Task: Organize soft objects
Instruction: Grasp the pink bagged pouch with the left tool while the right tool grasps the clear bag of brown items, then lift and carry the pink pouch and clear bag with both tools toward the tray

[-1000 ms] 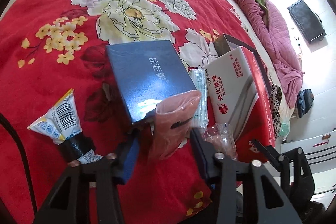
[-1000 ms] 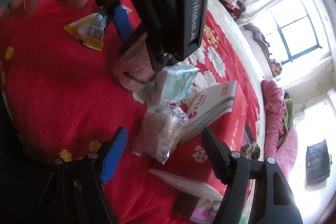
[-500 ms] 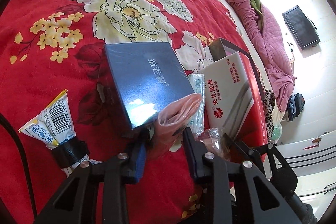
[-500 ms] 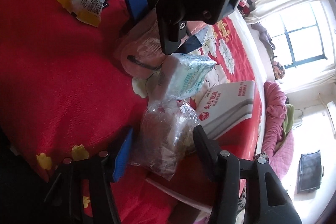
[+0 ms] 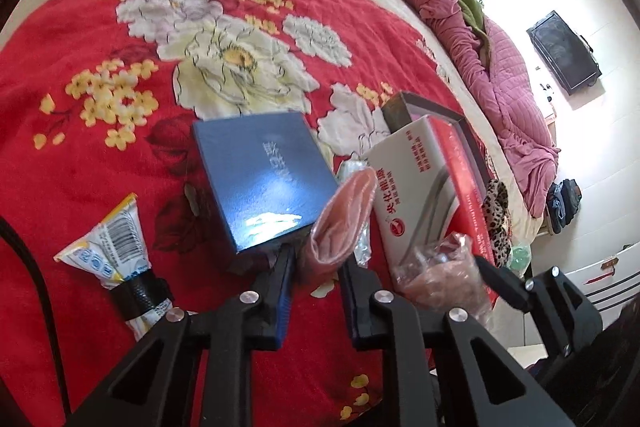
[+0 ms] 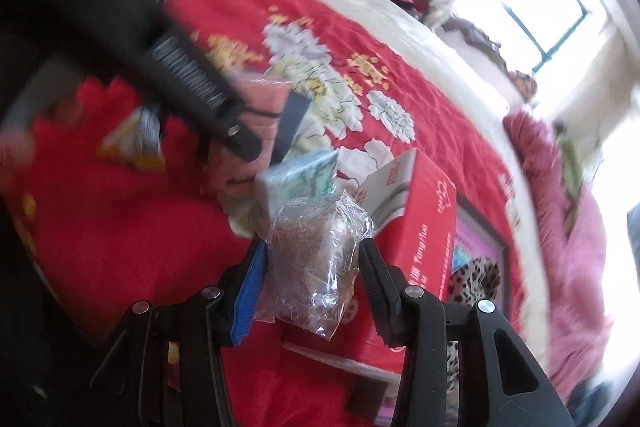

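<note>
Pink soft plastic-wrapped pack (image 5: 344,223) and crinkly clear bag of brownish fibre (image 6: 316,259), near the white-and-red carton (image 5: 420,195) on the red floral blanket (image 5: 100,155), were being pinched by the closing left gripper (image 5: 316,263) and right gripper (image 6: 312,267), so lifting and sorting were judged next.

Box (image 5: 260,183) left of pouch (image 5: 340,223); carton (image 5: 424,195) right; snack packet (image 5: 108,251) far left, apparently on blanket (image 5: 100,39).
</note>
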`<state>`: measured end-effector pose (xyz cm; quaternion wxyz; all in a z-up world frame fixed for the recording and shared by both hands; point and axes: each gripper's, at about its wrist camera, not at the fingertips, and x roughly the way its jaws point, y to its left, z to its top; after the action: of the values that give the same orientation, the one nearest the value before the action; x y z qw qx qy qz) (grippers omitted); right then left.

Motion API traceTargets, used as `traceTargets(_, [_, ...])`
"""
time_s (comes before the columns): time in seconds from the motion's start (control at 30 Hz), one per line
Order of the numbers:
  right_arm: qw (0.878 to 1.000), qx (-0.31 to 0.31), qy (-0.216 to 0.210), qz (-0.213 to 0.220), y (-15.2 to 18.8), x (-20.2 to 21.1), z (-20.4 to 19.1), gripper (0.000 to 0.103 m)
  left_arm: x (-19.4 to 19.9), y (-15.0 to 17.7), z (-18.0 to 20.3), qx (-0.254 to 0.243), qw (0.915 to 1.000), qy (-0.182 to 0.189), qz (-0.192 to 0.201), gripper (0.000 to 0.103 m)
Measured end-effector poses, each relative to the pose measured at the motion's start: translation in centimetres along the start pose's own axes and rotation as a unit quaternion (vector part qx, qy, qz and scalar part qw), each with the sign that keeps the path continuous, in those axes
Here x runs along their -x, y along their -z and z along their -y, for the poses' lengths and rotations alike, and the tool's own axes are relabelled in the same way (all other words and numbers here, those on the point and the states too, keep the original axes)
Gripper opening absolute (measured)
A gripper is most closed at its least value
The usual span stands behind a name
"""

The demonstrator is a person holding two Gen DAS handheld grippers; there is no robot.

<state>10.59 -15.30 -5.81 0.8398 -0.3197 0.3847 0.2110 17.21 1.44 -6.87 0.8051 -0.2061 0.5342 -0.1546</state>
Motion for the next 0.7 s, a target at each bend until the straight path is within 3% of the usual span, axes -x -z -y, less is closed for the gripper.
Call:
traceTargets(0.37, [0.997, -0.066, -0.012, 0.022, -0.3, 3.0, 1.5, 0.048, 3.4, 0.2, 2.9, -0.051, 0.9973, -0.037, 0.038, 0.016])
traceTargets(0.7, [0.991, -0.122, -0.013, 0.057, 0.2, 6.3, 4.4, 0.048, 7.4, -0.2, 7.3, -0.098, 0.9899, -0.064, 0.079, 0.016])
